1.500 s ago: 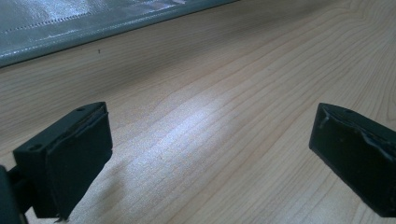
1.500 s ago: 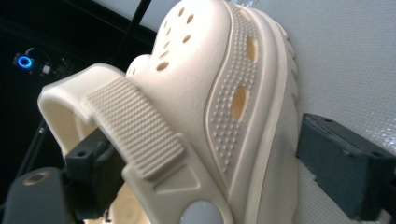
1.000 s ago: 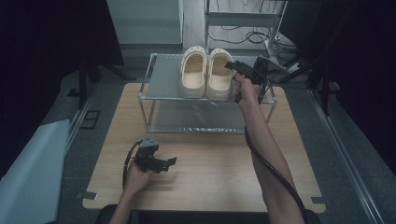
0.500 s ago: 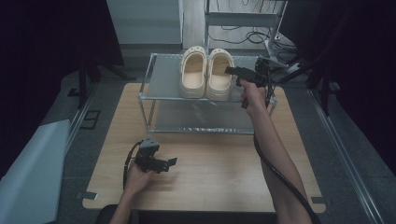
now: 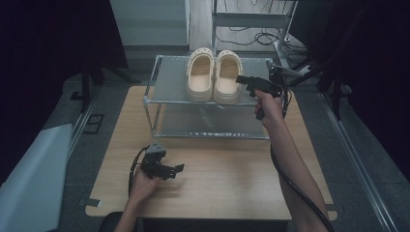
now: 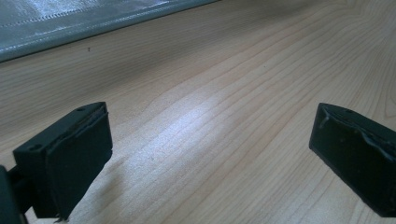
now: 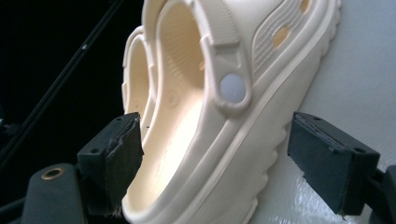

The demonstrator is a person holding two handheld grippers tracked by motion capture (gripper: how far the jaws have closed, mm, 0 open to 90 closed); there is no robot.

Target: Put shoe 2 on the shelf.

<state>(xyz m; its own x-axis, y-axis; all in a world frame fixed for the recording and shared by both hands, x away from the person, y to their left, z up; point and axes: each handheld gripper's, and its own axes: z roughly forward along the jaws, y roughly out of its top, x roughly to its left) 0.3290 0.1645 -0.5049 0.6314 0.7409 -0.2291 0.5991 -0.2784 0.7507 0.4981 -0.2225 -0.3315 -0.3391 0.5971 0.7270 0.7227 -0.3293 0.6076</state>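
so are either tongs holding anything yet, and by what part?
Nothing held. Right tongs straddle the right clog's heel side wall, pads clear. Left tongs open over bare table.

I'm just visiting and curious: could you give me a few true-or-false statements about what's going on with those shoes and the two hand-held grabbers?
1. Two cream clogs stand on the top shelf of the metal rack. True.
2. The right gripper is clamped shut on nothing. False: its jaws stand open around the nearer clog's side wall.
3. The left gripper holds a clog. False: it is open above the bare wooden table.
4. The clogs stand side by side. True.
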